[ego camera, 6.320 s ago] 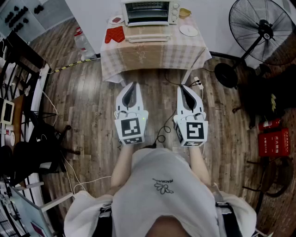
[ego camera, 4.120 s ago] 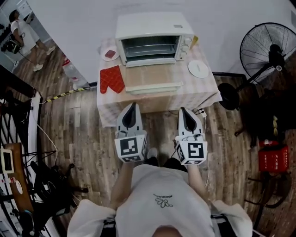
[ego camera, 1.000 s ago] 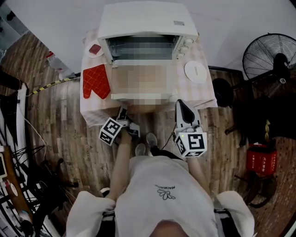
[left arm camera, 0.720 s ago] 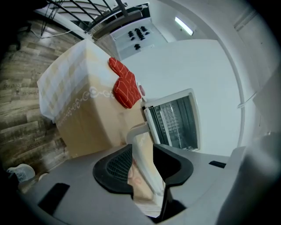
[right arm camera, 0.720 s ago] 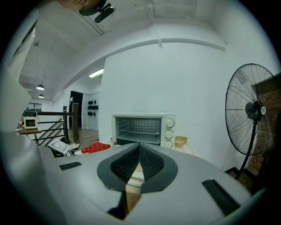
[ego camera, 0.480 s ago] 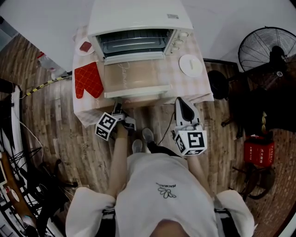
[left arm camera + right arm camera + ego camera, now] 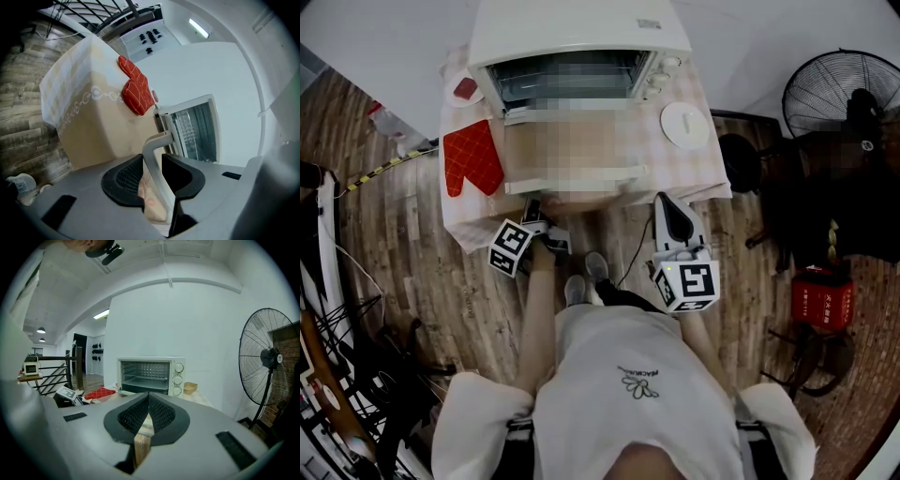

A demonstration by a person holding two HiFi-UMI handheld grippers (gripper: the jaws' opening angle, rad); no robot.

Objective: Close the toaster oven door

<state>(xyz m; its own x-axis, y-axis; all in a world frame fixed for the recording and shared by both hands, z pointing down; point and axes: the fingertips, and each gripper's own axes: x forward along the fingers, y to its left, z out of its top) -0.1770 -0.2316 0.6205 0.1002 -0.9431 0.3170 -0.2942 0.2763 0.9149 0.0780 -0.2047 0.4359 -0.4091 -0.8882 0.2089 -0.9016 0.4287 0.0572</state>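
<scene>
The white toaster oven stands on a checked-cloth table with its door folded down flat. The door's pale handle runs along the front edge. My left gripper, rolled sideways, reaches that handle at its left end. In the left gripper view the handle passes between the jaws of the left gripper, which are closing around it with a sliver of gap. My right gripper hangs shut and empty before the table's front right. The right gripper faces the oven.
A red oven mitt lies left of the door, a white plate to its right, and a small dish by the oven's left side. A standing fan is at the right, and a red object sits on the wooden floor.
The person has walked up to the table. My left gripper rolled sideways and went forward onto the door handle's left end; its jaws have narrowed. The right gripper stayed low and shut.
</scene>
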